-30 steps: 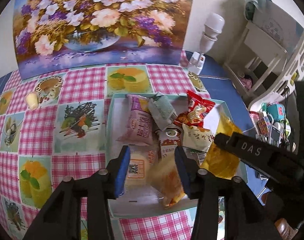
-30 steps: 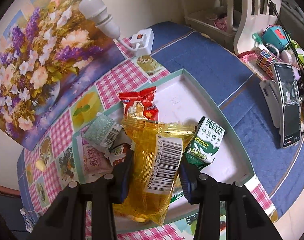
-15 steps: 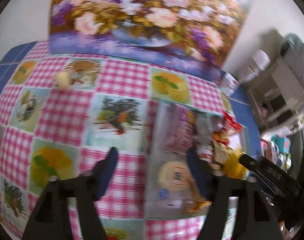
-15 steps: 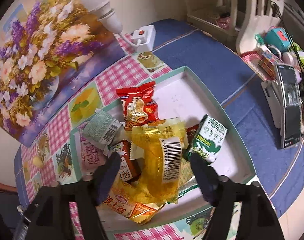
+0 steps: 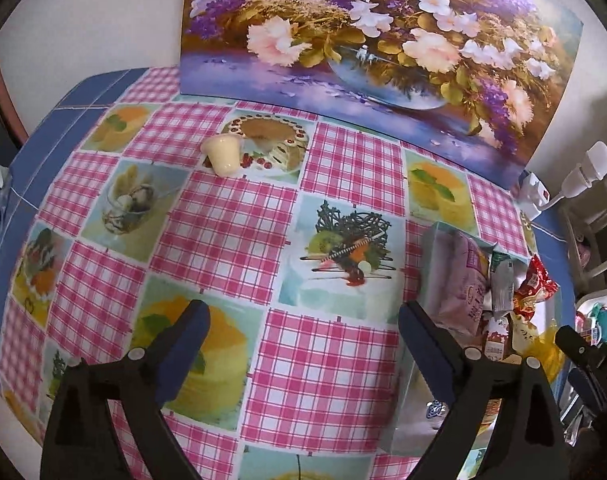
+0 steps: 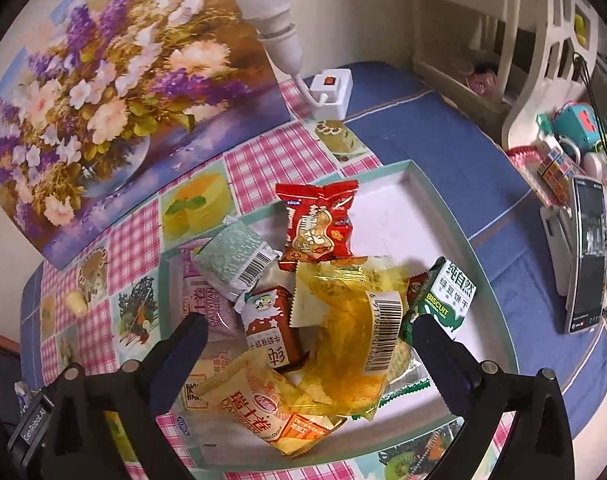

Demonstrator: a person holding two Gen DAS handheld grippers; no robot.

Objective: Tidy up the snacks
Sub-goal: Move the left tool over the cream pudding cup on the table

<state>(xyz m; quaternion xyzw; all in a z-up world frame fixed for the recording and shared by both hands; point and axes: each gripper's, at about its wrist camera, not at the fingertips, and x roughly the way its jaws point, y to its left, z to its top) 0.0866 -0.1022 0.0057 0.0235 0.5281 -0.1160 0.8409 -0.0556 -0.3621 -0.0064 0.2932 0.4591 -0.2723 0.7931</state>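
- My left gripper [image 5: 303,332] has just been opening; its jaws stand spread over bare pink-checked tablecloth [image 5: 231,220], nothing between them
- From the left wrist, the snack tray [image 5: 431,240] sits at about 3 o'clock, just beside the right-hand finger
- A small cream jelly cup [image 5: 223,155] lies alone on the cloth at 11 o'clock, well apart from the tray
- My right gripper [image 6: 303,336] has also just been opening, jaws wide above the tray, pinching nothing
- Between its fingers the yellow packet [image 6: 351,336] rests loose on the heap
- Red packet [image 6: 319,224] at 12 o'clock, green biscuit pack [image 6: 449,296] at 2 o'clock
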